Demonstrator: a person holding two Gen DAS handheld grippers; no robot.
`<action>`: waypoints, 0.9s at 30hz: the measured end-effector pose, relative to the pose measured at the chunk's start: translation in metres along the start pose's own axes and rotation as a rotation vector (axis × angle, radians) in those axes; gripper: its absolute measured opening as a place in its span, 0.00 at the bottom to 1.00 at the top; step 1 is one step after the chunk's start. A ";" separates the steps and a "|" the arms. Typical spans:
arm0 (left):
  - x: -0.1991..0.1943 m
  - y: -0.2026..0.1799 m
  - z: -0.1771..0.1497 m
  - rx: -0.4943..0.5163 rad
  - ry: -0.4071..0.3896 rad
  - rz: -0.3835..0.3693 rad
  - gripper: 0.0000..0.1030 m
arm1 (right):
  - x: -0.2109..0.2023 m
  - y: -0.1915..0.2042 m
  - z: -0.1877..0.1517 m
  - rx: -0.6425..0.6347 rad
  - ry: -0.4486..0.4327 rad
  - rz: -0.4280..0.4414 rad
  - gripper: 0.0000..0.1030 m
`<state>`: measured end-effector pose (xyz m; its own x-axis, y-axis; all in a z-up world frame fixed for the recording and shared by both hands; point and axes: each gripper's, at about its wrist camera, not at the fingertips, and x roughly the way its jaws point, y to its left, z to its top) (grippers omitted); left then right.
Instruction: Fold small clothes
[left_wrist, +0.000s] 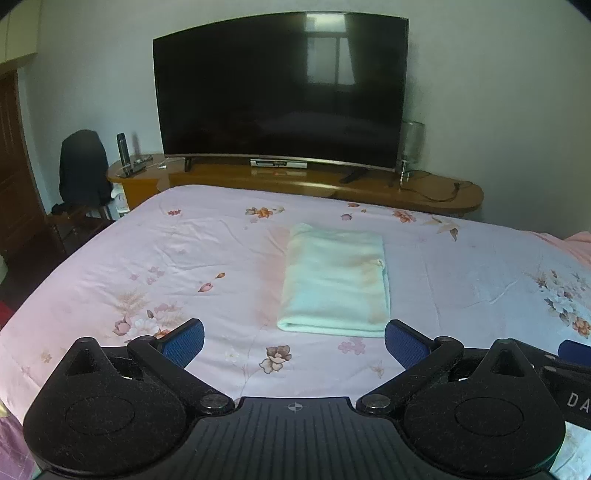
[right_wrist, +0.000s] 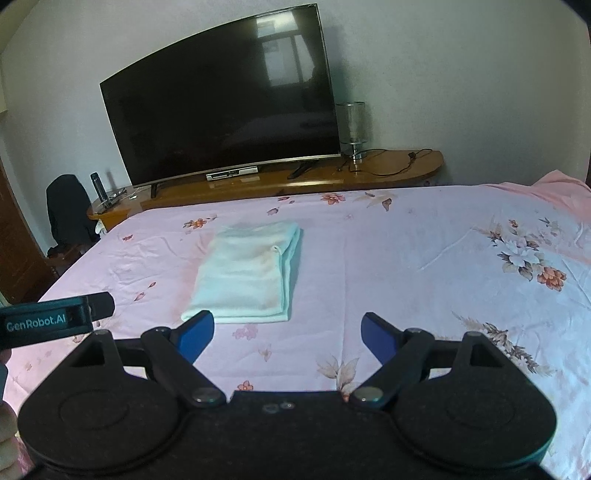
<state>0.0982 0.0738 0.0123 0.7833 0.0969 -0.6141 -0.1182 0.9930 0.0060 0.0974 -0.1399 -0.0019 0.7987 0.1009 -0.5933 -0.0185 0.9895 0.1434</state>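
pink cotton-look bedsheet (left_wrist: 147, 258) printed with scattered flowers, spread over the bed and filling most of both views, lightly creased. black curved television (left_wrist: 280, 92), screen dark, standing on a long wooden surface (left_wrist: 443, 192) against the pale wall beyond the foot of the bed. dark garment (left_wrist: 83, 166) draped over a chair at the far left. pale mint folded cloth (left_wrist: 332, 280), a neat rectangle with layered edges along its right side, lying flat on the bedsheet near the middle. left hand-held gripper (left_wrist: 294, 341), black with blue pads, jaws spread wide and empty, just short of the folded cloth's near edge. right hand-held gripper (right_wrist: 287, 334), same make, jaws wide and empty, its left pad overlapping the cloth's near corner in view, contact unclear. glass lamp (left_wrist: 412, 142) with cord at the right end of the surface. dark flask (left_wrist: 123, 149) upright at its left end.
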 end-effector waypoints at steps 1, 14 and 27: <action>0.002 0.000 0.001 0.002 0.001 0.001 1.00 | 0.002 0.000 0.001 0.001 0.003 -0.001 0.84; 0.012 0.004 0.002 0.003 0.005 0.011 1.00 | 0.014 0.005 0.007 -0.017 0.022 0.010 0.84; 0.024 0.000 0.005 0.018 0.020 -0.006 1.00 | 0.020 0.006 0.007 -0.015 0.030 0.007 0.84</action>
<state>0.1200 0.0763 0.0017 0.7714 0.0897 -0.6300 -0.1024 0.9946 0.0162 0.1171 -0.1331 -0.0075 0.7801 0.1109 -0.6158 -0.0334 0.9901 0.1360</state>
